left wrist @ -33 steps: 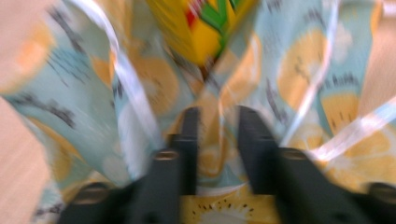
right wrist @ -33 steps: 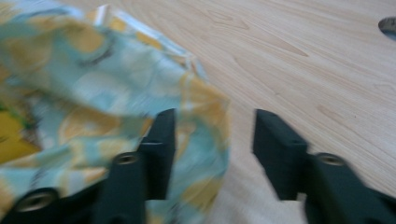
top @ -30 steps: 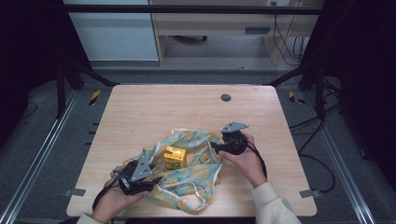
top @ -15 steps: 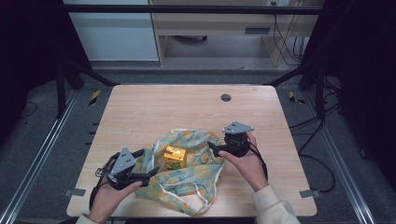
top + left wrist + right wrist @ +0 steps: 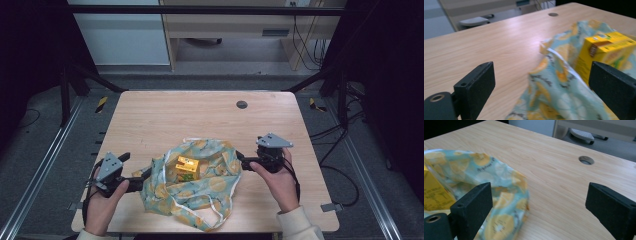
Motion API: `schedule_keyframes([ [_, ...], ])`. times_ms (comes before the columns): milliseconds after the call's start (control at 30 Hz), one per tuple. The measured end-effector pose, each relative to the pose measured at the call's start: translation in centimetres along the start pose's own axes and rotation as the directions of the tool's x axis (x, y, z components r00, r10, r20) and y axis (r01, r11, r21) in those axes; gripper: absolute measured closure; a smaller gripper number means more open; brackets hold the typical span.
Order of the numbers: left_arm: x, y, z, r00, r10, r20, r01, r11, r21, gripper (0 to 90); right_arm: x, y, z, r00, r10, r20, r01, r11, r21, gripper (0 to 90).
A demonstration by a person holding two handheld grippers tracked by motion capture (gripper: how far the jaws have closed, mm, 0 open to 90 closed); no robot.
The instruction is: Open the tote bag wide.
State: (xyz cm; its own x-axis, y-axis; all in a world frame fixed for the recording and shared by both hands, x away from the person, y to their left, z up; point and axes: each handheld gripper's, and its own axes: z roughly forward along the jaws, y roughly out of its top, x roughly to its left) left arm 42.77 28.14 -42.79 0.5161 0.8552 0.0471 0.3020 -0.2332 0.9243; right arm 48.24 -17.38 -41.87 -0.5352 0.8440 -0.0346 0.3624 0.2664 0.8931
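Patterned cloth bag (image 5: 200,185), teal fabric printed with yellow lemon shapes and trimmed with white handles, lies crumpled on the near half of the light wooden table (image 5: 200,120), between the two hands. Its long axis runs roughly from the near-left toward the far-right of the table in the high view, with a white handle loop trailing off toward the near edge. The mouth gapes upward, and inside it sits a small yellow cardboard carton (image 5: 187,167), standing with its top face up and its longer side lying about across the table.

At the bag's left end the left gripper (image 5: 142,176) points rightward at the fabric; its jaws have just been opening and now stand spread wide. In the left gripper view a fold of the bag (image 5: 559,95) lies in the gap between them, with the carton (image 5: 606,50) behind the right-hand jaw, but neither pad presses on the cloth.

At the bag's right end the right gripper (image 5: 241,160) points leftward toward the rim. Its jaws have likewise just been opening and are fully apart. In the right gripper view the bag's edge (image 5: 506,195) reaches a little way into the gap beside the left-hand jaw, apart from the other jaw, and bare table fills the rest of the gap.

A round grommet hole (image 5: 242,104) sits in the far part of the table, well apart from the bag.
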Motion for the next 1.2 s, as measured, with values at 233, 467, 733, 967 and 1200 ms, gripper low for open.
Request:
schedule_keyframes([
  [233,2.5,-0.7,-0.4,0.996,-0.068,-0.058,0.068,0.9977,-0.003,6.8,-2.2,-1.8,-1.5,0.9976,0.06,0.034,-0.06,0.998,0.018,6.9],
  [467,2.8,-0.8,-0.4,0.9951,-0.05,-0.086,0.05,0.9987,0.004,6.8,-3.9,-3.6,-2.6,0.9936,0.09,0.069,-0.094,0.994,0.053,10.0],
  [733,3.3,-1.0,-0.3,0.9933,-0.043,-0.108,0.046,0.9987,0.025,6.2,-5.8,-5.4,-3.6,0.9864,0.114,0.118,-0.125,0.988,0.086,9.0],
  [967,4.4,-1.5,0.0,0.9902,-0.03,-0.136,0.037,0.9979,0.053,5.6,-7.3,-6.9,-4.6,0.9785,0.154,0.137,-0.17,0.979,0.112,9.5],
  [1200,6.6,-2.5,0.5,0.9787,-0.07,-0.193,0.095,0.9878,0.124,5.7,-8.8,-8.3,-5.8,0.9703,0.172,0.17,-0.194,0.974,0.119,9.9],
])
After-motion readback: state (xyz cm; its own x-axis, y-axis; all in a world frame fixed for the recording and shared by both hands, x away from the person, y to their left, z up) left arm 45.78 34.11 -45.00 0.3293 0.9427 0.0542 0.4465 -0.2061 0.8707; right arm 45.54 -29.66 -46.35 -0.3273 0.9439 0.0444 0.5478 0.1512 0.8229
